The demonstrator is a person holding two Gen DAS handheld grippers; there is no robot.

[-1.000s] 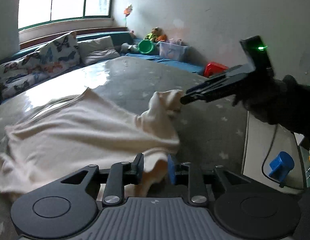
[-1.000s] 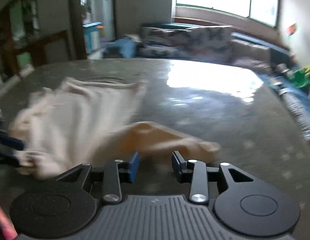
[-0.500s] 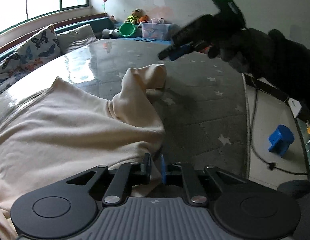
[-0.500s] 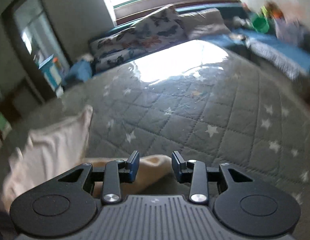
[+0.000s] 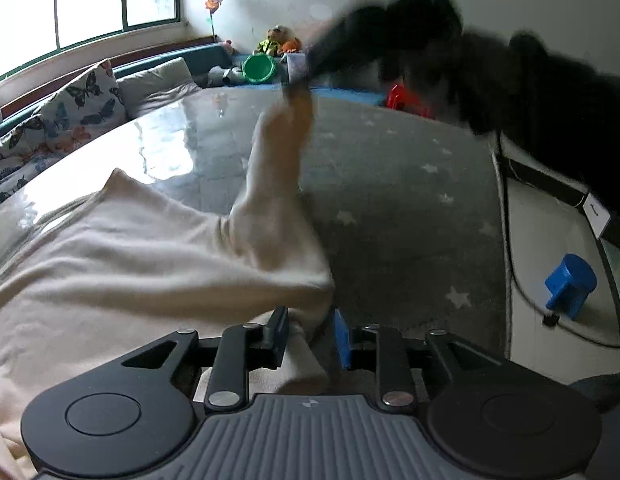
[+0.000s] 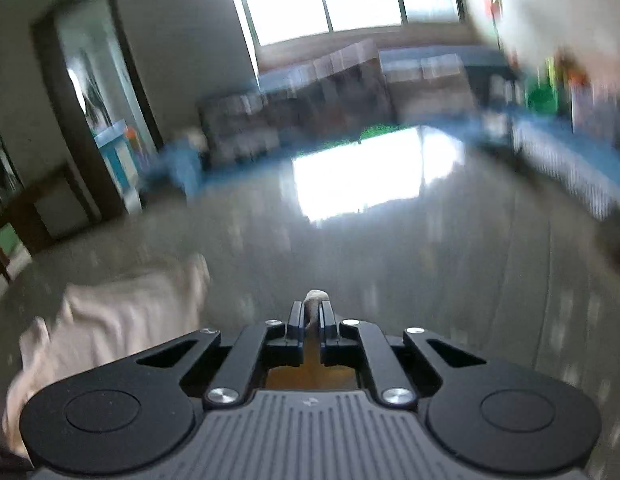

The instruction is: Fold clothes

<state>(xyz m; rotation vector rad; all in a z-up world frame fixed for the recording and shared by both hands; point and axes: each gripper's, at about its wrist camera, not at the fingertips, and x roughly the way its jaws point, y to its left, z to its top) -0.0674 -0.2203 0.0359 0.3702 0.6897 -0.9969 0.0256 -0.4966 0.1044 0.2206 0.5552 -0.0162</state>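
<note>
A cream garment [image 5: 121, 264] lies spread over the near left of a grey star-quilted bed [image 5: 398, 200]. The right gripper [image 6: 312, 314], jaws together, pinches the tip of a sleeve [image 5: 277, 160] and holds it raised above the bed. The left gripper [image 5: 310, 334], jaws opening, straddles a fold at the garment's near edge.

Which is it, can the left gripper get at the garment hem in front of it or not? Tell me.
Probably yes. The cream garment already lies between the left gripper fingers, with nothing in the way; its jaws are opening. The right gripper holds the sleeve up, clear of it.
</note>
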